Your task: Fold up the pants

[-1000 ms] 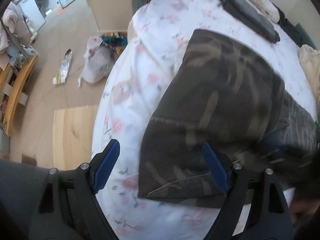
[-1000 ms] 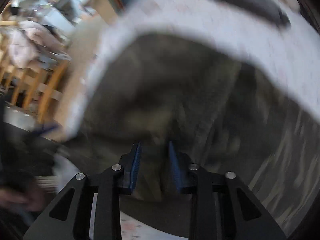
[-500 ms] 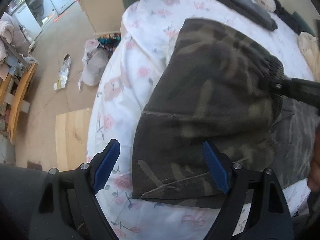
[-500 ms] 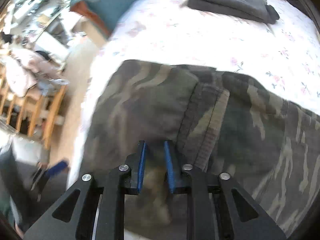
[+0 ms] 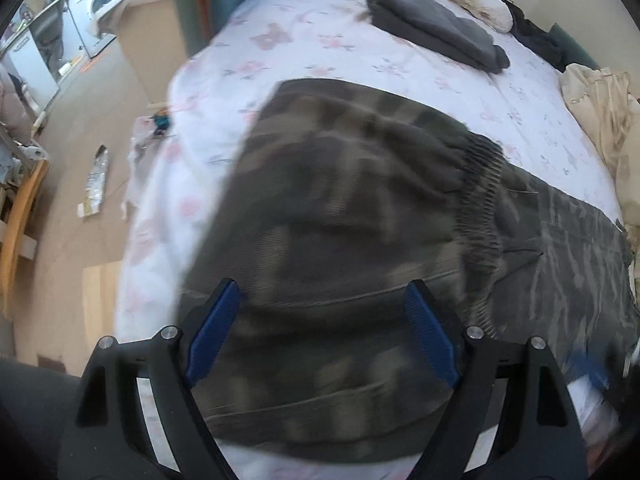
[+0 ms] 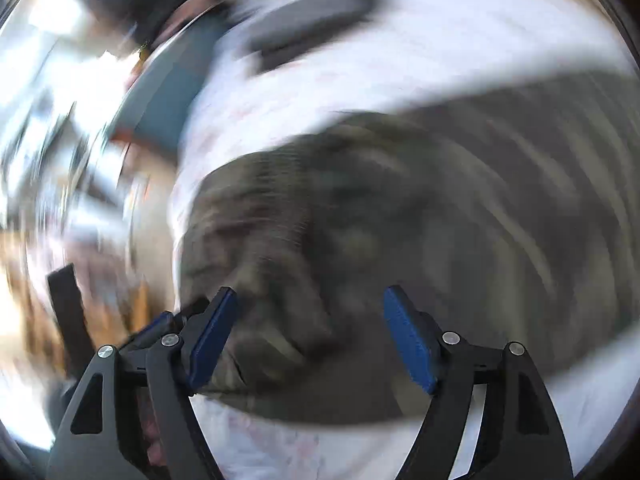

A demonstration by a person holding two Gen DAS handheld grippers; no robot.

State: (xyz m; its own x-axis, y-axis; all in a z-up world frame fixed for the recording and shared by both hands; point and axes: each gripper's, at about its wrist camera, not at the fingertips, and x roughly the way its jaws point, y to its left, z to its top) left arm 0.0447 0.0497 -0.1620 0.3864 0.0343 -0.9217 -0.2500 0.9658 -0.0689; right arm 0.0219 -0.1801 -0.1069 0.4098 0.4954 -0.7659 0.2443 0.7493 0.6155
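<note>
pants (image 5: 352, 216): dark camouflage | bedsheet (image 5: 304, 44): white, pink floral

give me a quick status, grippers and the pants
Left gripper open, above camo pants. Right gripper open, holding nothing. Pants folded over on floral bedsheet. Folded grey clothes well clear, nothing in the way.

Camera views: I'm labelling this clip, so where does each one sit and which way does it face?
Left wrist: rides on the left gripper, facing forward and down over the camouflage pants on the floral bedsheet; both blue-padded fingers show, spread open.
Right wrist: rides on the right gripper, aimed down at the same pants, heavily motion-blurred; its fingers show open.
Shared: pants, sheet, and folded grey clothes at the bed's far side.
</note>
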